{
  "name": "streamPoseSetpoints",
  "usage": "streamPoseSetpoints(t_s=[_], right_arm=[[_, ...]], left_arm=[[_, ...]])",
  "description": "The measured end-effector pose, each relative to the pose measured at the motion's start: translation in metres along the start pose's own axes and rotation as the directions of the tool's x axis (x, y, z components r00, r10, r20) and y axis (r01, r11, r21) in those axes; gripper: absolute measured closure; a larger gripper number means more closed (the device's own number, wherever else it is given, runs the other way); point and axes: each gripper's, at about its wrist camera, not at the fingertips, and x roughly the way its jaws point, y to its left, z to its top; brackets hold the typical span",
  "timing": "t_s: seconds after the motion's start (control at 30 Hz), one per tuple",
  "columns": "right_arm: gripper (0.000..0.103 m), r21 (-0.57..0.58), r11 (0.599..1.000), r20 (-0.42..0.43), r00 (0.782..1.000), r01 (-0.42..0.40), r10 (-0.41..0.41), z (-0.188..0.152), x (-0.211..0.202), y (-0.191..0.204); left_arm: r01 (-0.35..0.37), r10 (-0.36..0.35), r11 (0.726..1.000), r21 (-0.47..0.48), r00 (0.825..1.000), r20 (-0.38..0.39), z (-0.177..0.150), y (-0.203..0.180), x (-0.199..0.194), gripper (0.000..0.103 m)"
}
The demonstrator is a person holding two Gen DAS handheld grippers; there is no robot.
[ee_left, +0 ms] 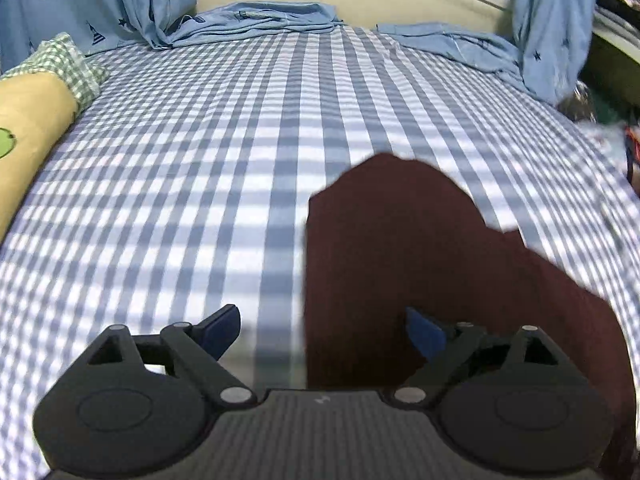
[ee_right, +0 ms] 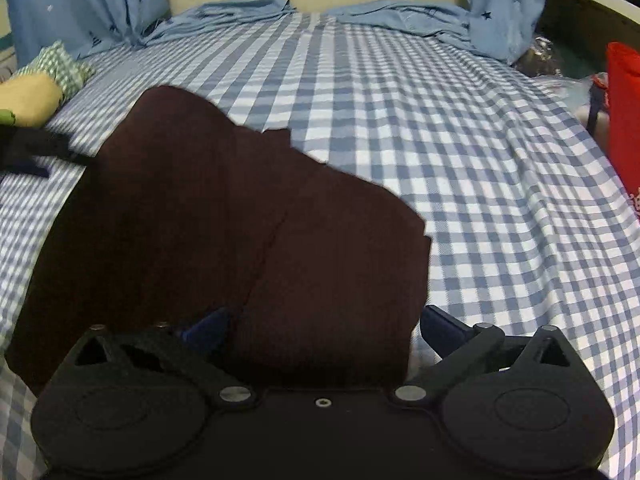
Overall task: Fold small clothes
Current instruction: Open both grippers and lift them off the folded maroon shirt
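Garment (ee_right: 224, 216) whole only in right view | left gripper (ee_left: 324, 330), right gripper (ee_right: 324, 330) wide, empty

garment (ee_right: 224, 216) | dark maroon | folded, flat | on checked bedsheet (ee_right: 460, 160)

garment (ee_right: 224, 216): lies flat on the sheet (ee_right: 480, 200), near edge of the bed, partly folded over itself
left gripper (ee_left: 322, 334): over the garment's left edge, one finger above the sheet, the other above the garment, nothing between them
right gripper (ee_right: 324, 330): over the garment's near right part, garment running under both fingers, not pinched
pillow (ee_left: 36, 116): far left edge of the sheet, well apart from the garment
curtains (ee_left: 132, 4): hang behind the bed on both sides, ends spilling onto the sheet's far edge
bag (ee_right: 624, 120): off the bed's right side
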Motion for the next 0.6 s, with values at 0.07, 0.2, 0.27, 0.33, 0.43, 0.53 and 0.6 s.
streamPoseSetpoints(t_s=[0.07,0.2,0.27,0.33,0.43,0.53,0.6], right_arm=[[0.001,0.006,1.0,-0.022,1.0,0.007,-0.007,-0.004,0.005,0.002],[0.001,0.022,1.0,-0.049,0.999,0.009,-0.008,-0.008,0.015,0.002],[0.001,0.01,1.0,-0.065,0.998,0.013,-0.012,-0.008,0.019,0.003],[0.001,0.017,1.0,-0.071,0.997,0.014,-0.013,-0.007,0.02,0.004],[0.001,0.027,0.999,-0.062,0.998,0.018,-0.016,-0.006,0.014,0.004],[0.001,0.052,0.999,-0.031,0.999,-0.01,0.012,-0.009,0.0,0.005],[0.001,0.057,0.998,-0.021,0.999,-0.035,0.036,-0.015,-0.009,0.008]], left_arm=[[0.011,-0.011,1.0,-0.001,1.0,-0.008,0.008,-0.005,0.019,0.006],[0.009,-0.008,1.0,0.022,0.998,-0.055,0.014,-0.011,0.053,0.0],[0.01,-0.009,1.0,0.018,0.996,-0.086,0.012,-0.011,0.064,0.0],[0.028,-0.03,0.999,-0.023,0.995,-0.1,0.012,-0.006,0.068,0.0],[0.033,-0.042,0.996,-0.086,0.993,-0.109,0.006,0.001,0.056,0.002],[0.018,-0.023,0.998,-0.067,0.997,-0.08,-0.008,0.005,0.032,0.002],[0.029,-0.032,0.998,-0.058,0.998,-0.051,-0.027,0.006,0.009,0.002]])
